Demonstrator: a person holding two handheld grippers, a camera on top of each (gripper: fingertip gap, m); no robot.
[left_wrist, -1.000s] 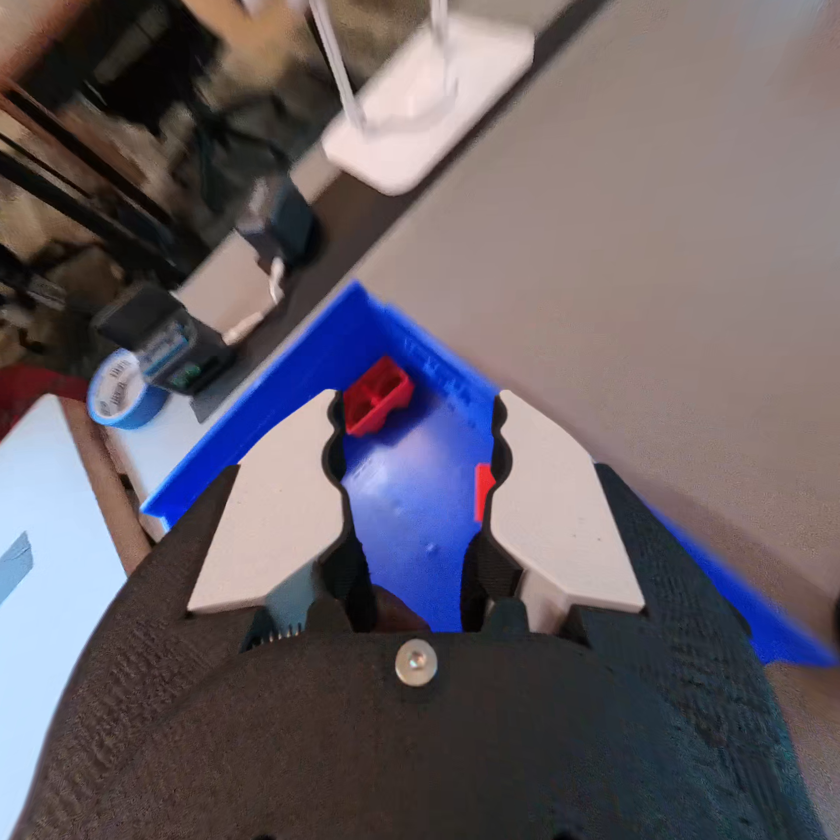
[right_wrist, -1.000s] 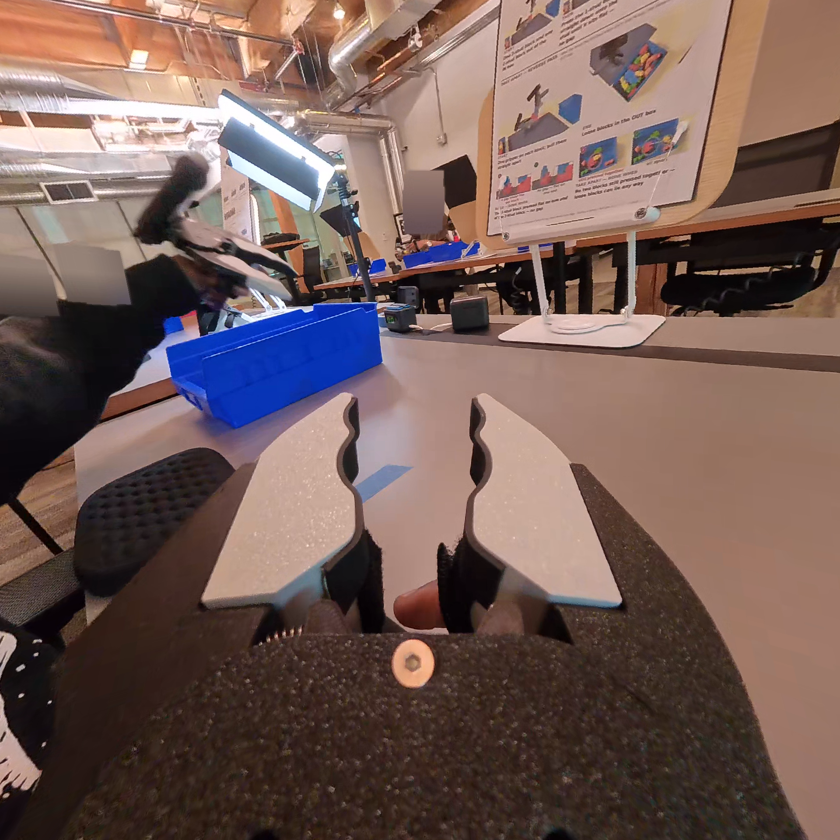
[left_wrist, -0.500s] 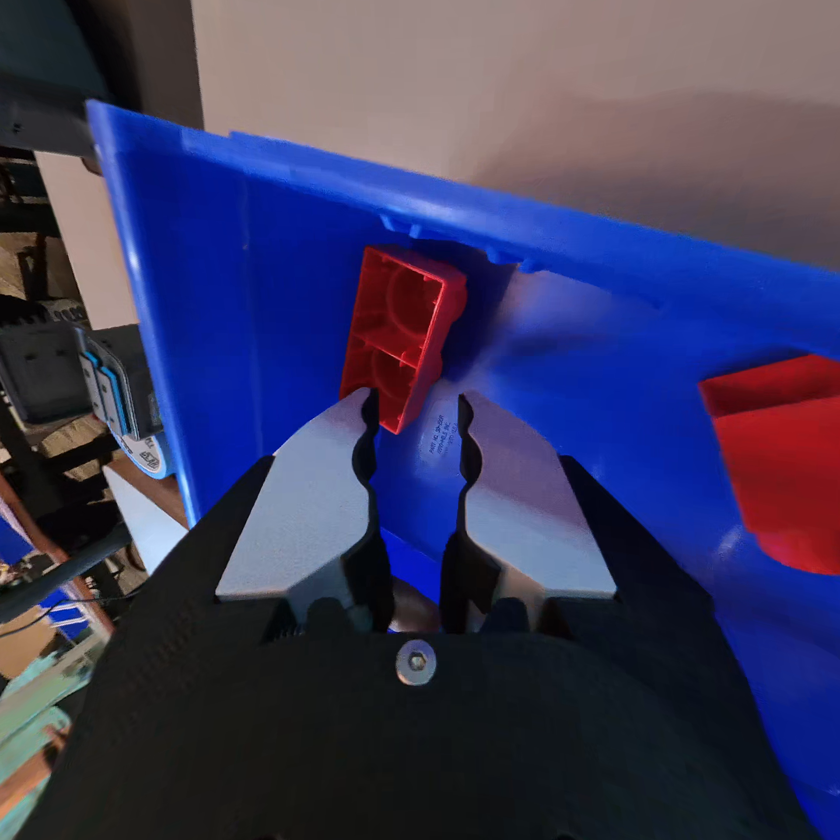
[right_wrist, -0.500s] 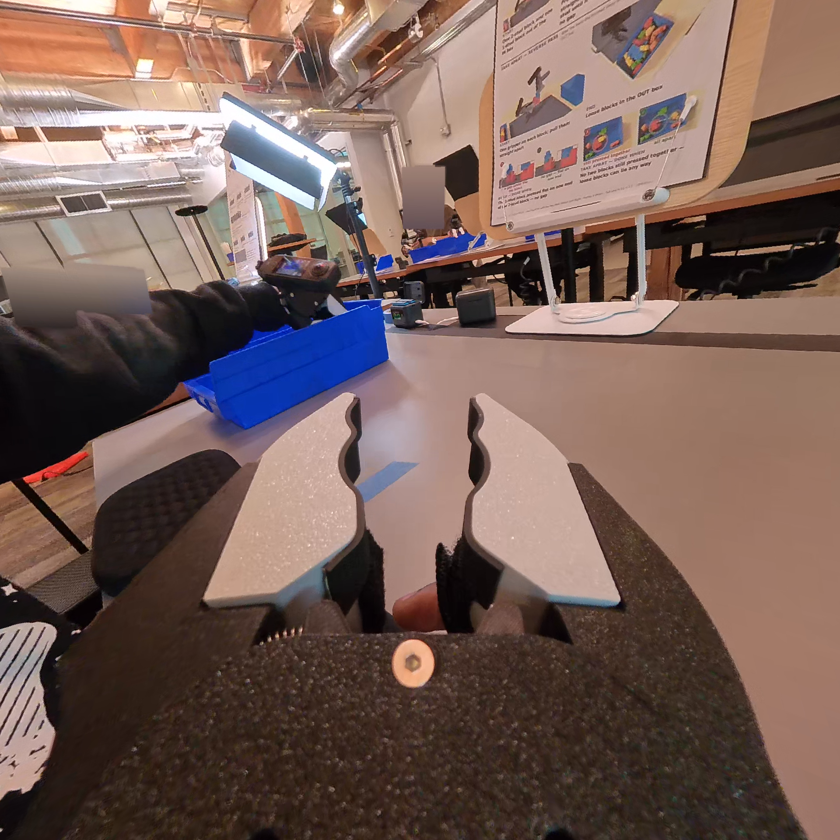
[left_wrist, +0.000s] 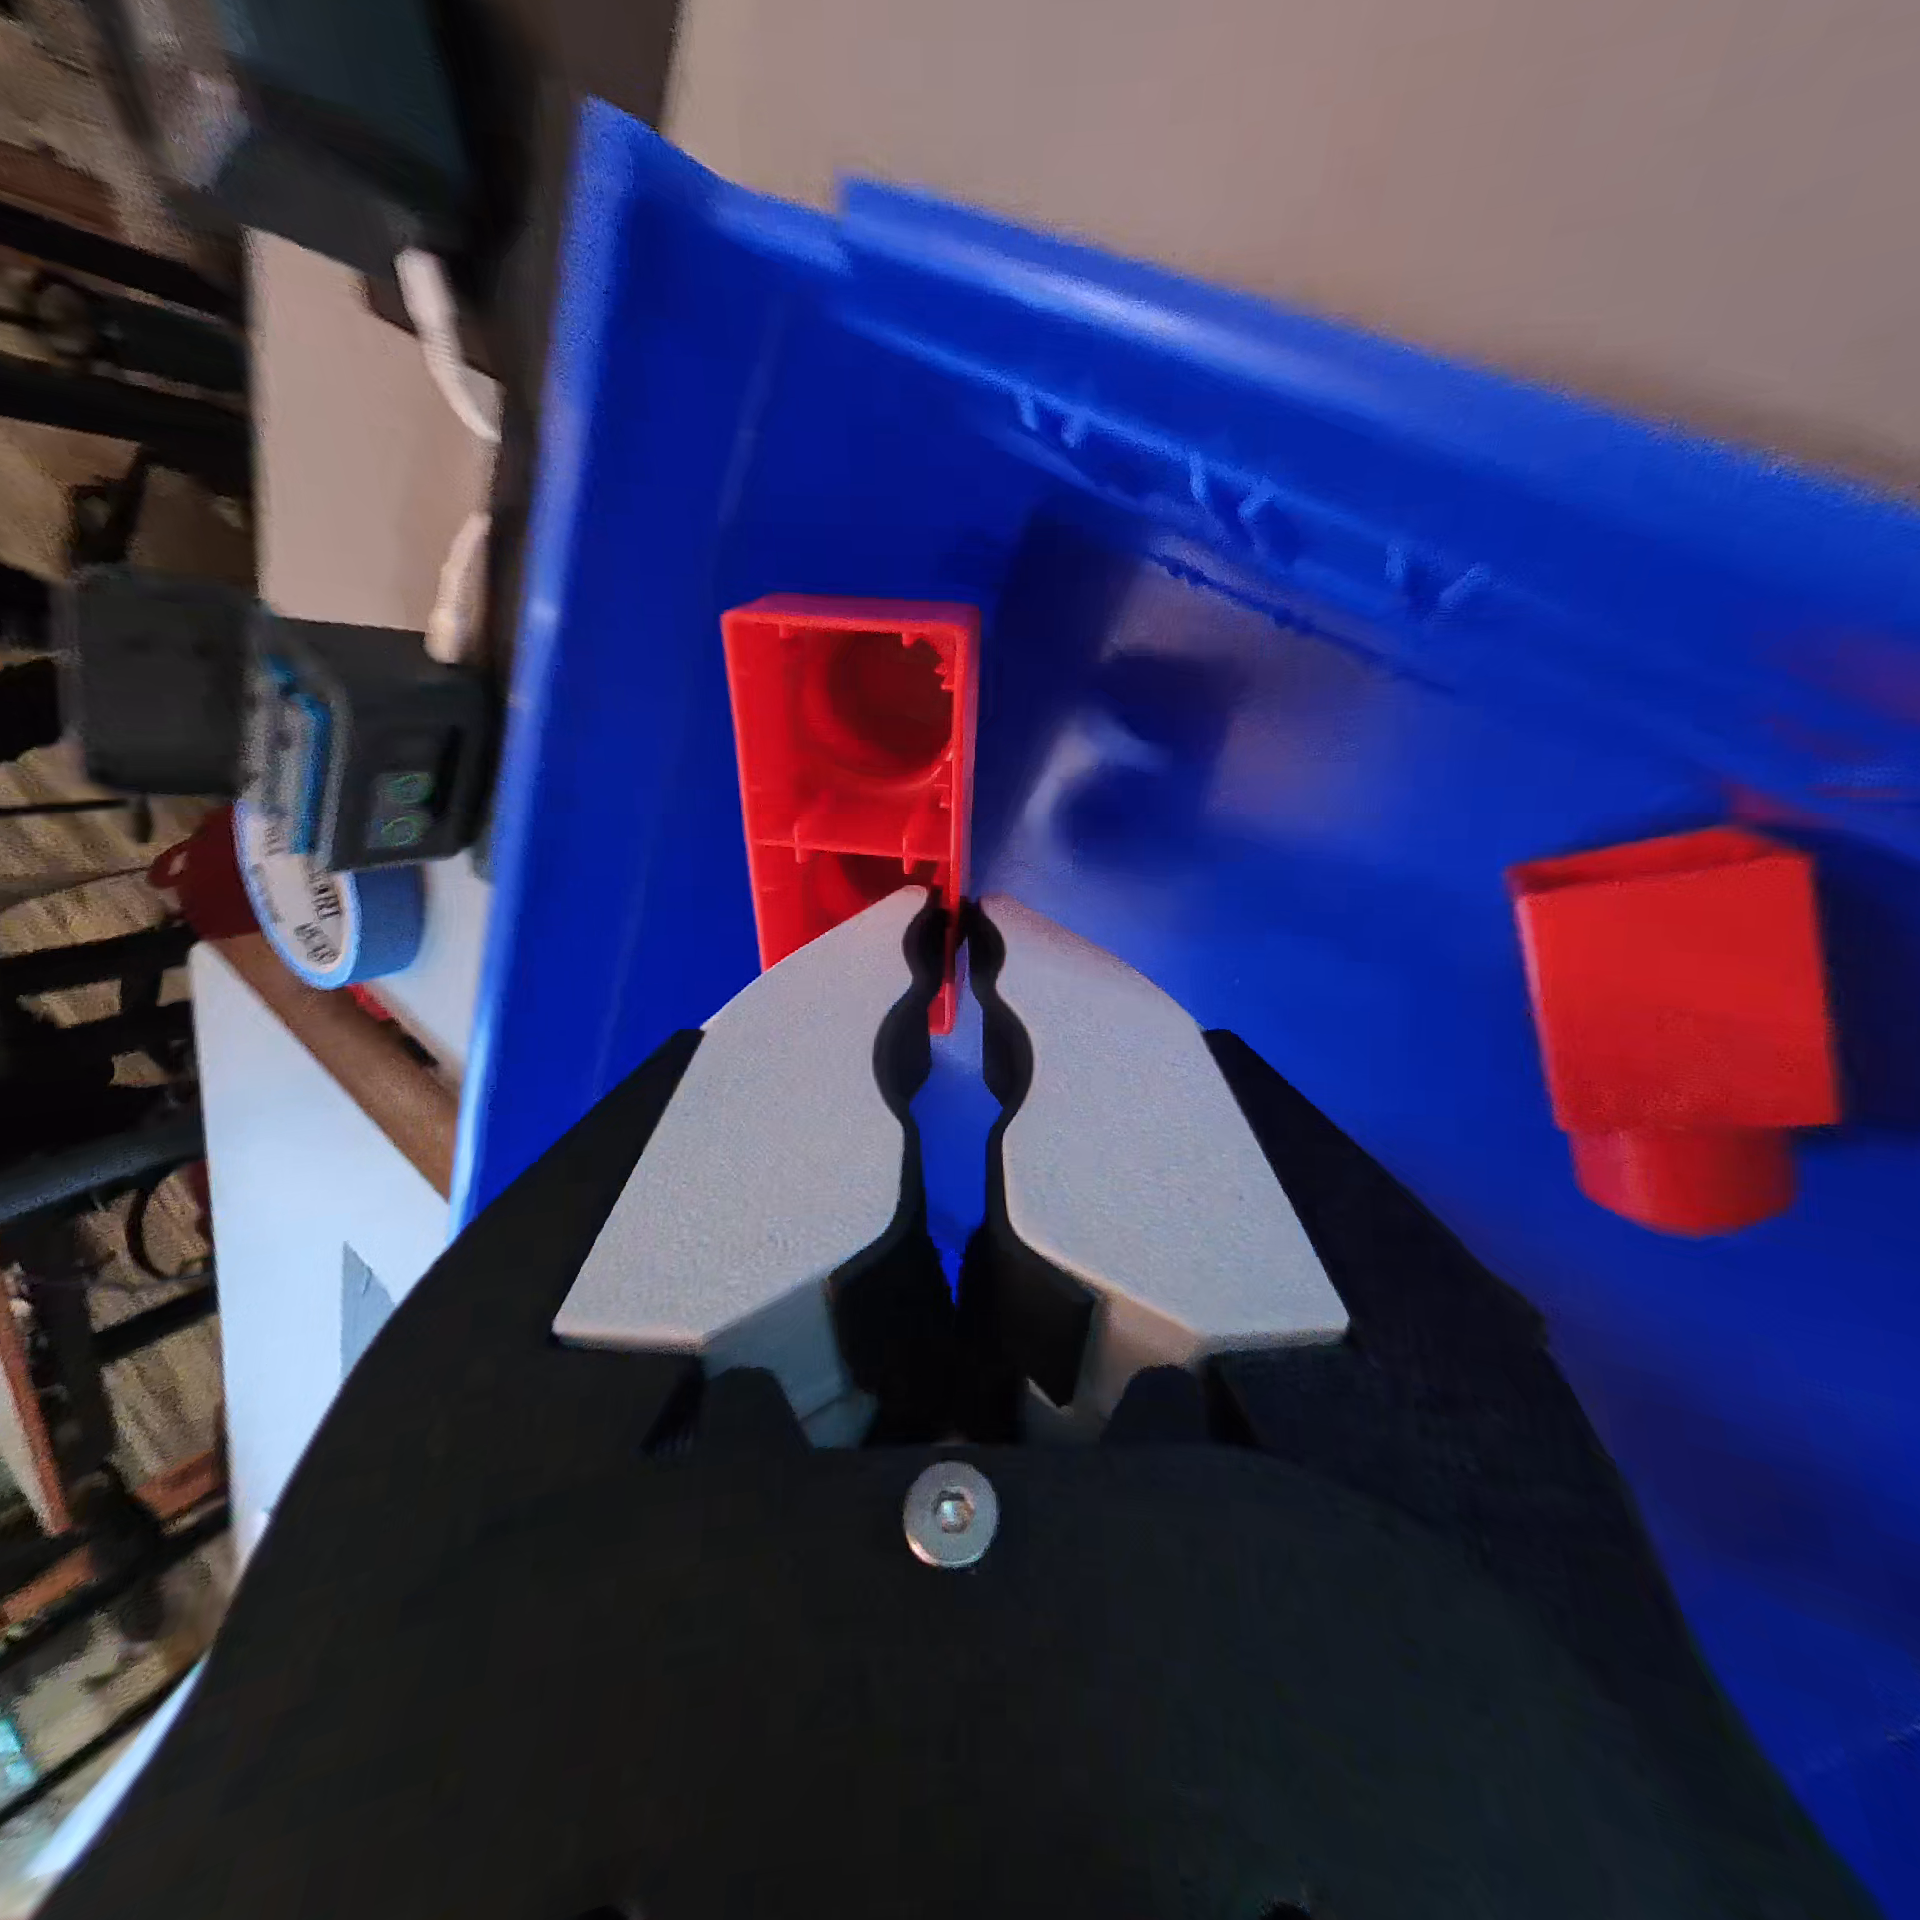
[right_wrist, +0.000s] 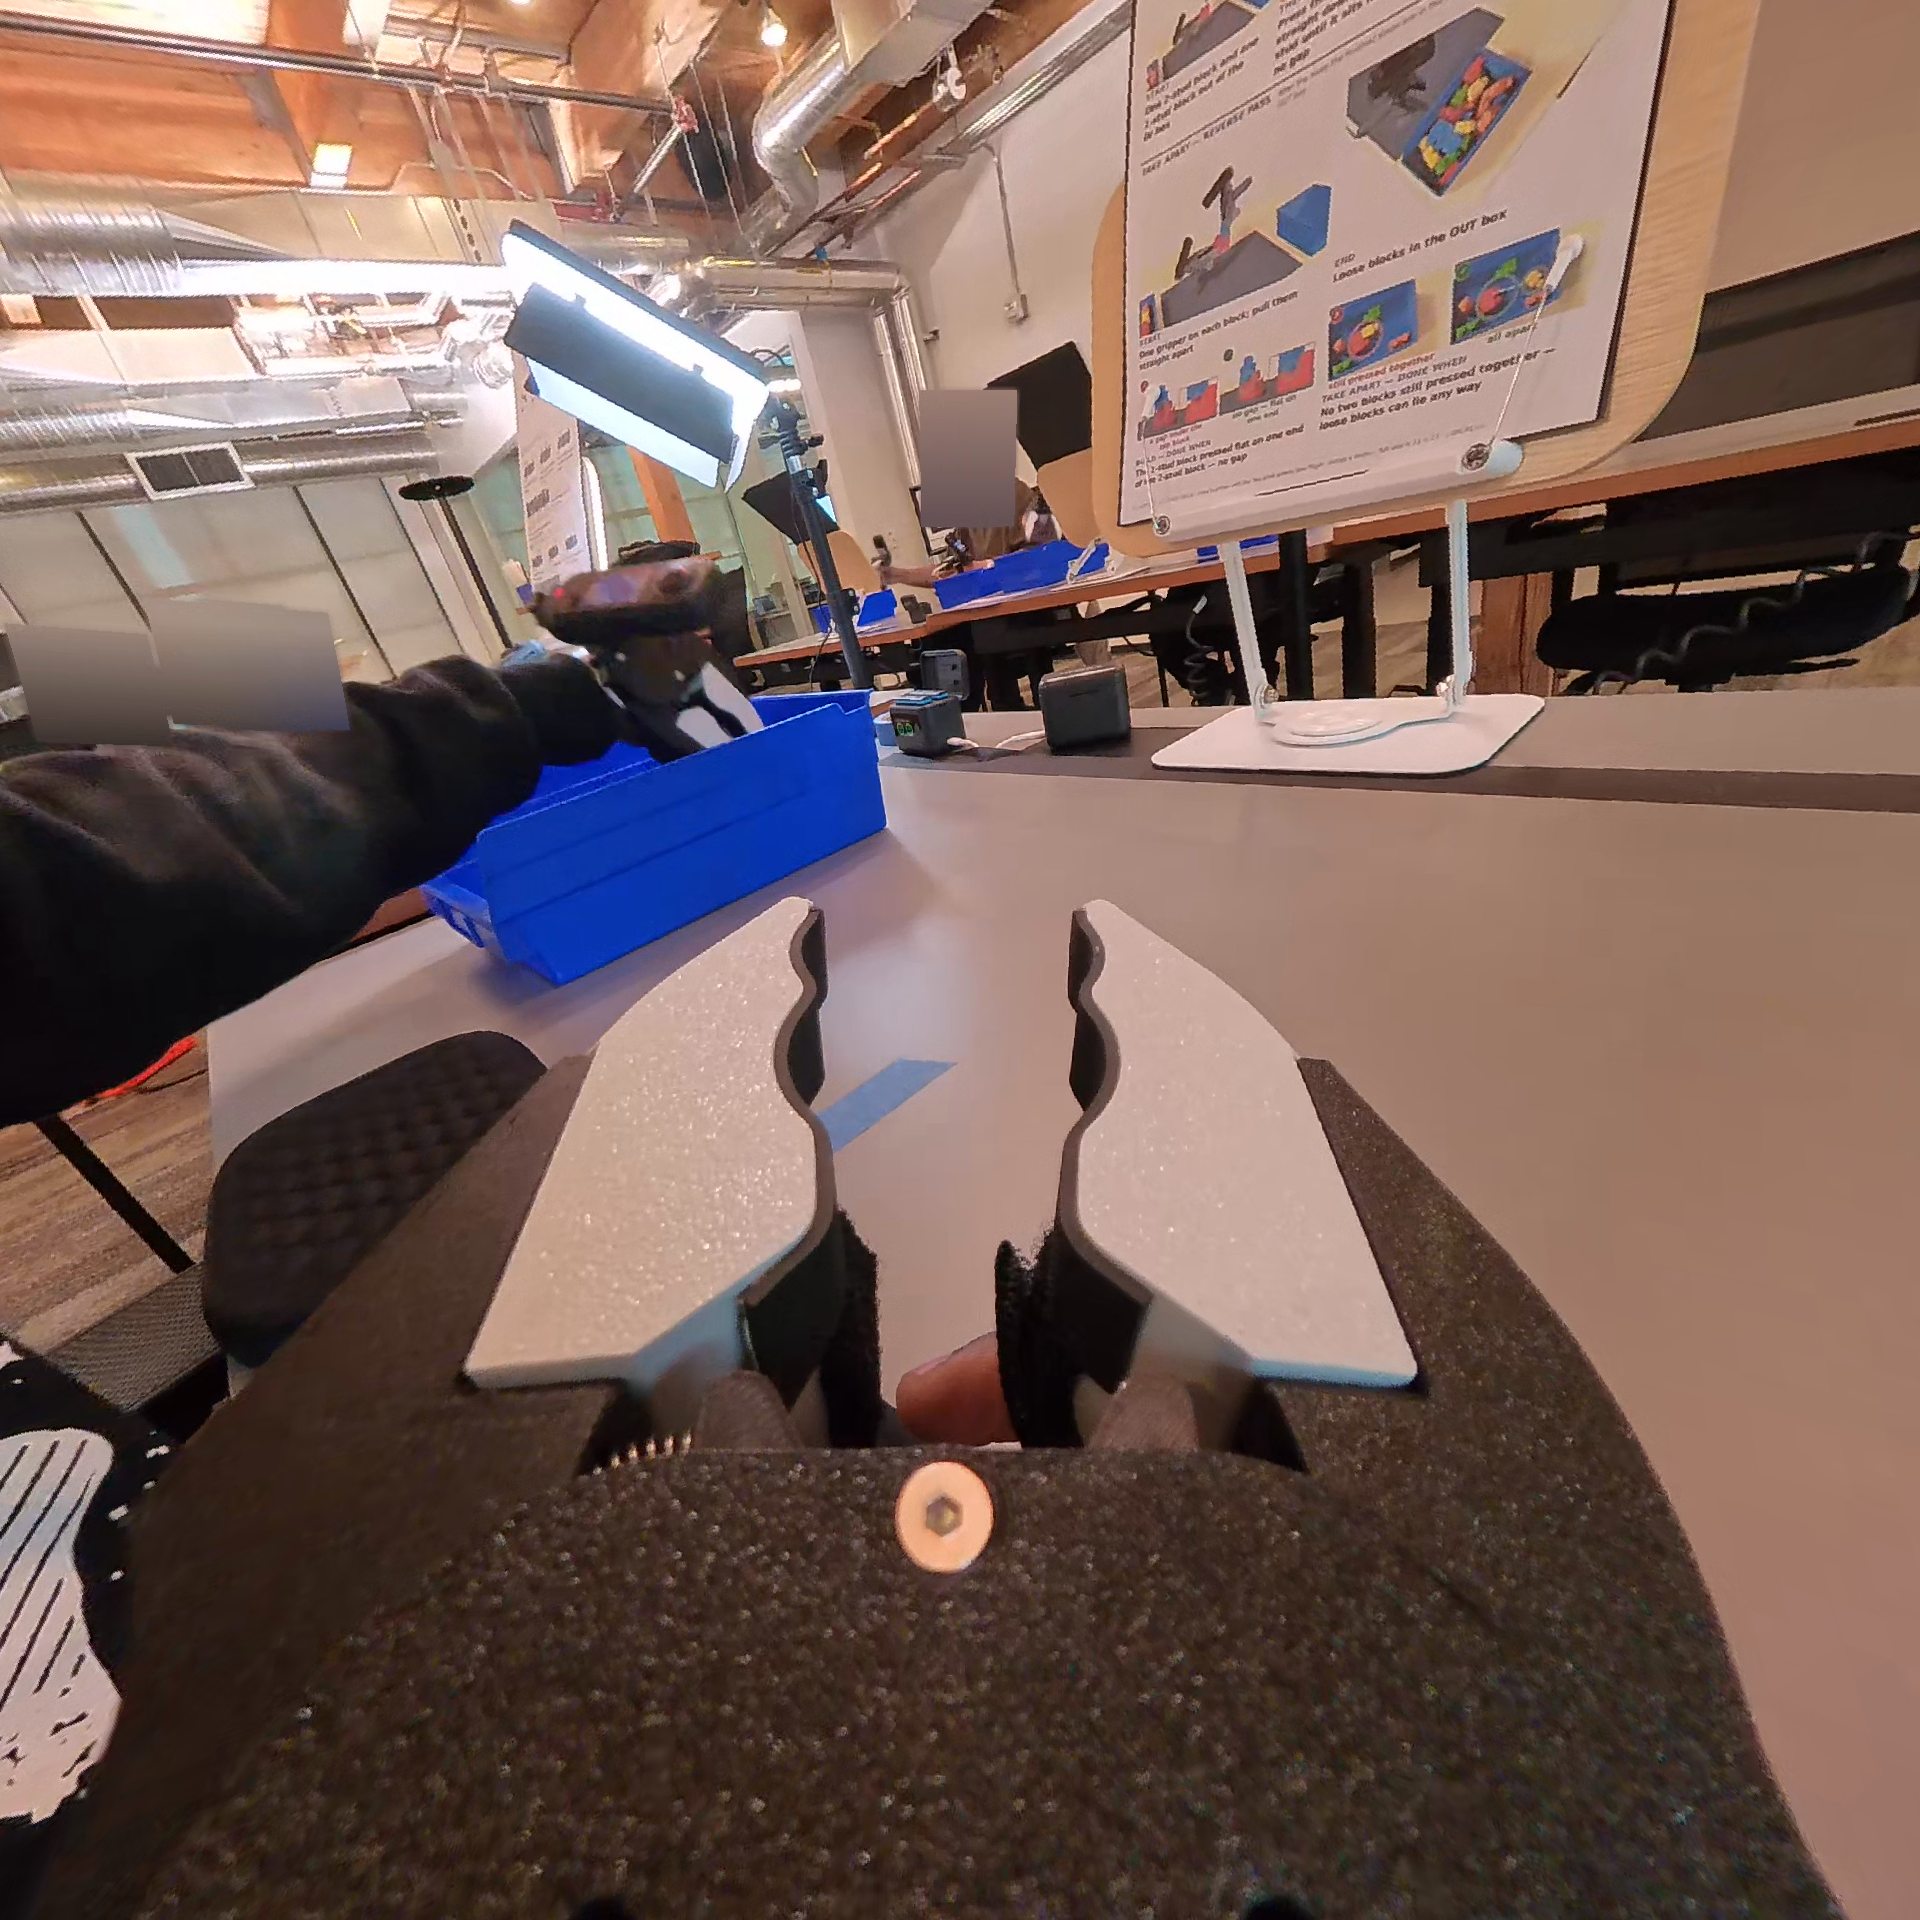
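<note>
Left gripper (left_wrist: 948, 914) is down inside the blue bin (left_wrist: 1351, 436) with its jaws now nearly closed, pinching the thin side wall of a hollow two-cell red block (left_wrist: 847, 748). A second ago the jaws were wide and well above the bin; half a second ago they were half open just short of the block, so the closing has only just finished. One fingertip (left_wrist: 883, 935) sits inside the block's open underside, the other on the outside of that wall. The block lies open side up against the bin's far corner. Judgement: a grip on one wall only, likely to let the block pivot.

A second red block (left_wrist: 1673, 997), stud showing, lies apart to the right on the bin floor.

Right gripper (right_wrist: 945, 935) hangs over the grey table (right_wrist: 1455, 1039), jaws about half open, nothing between them, unchanged across the frames. Blue tape strip (right_wrist: 883, 1096) below it.
</note>
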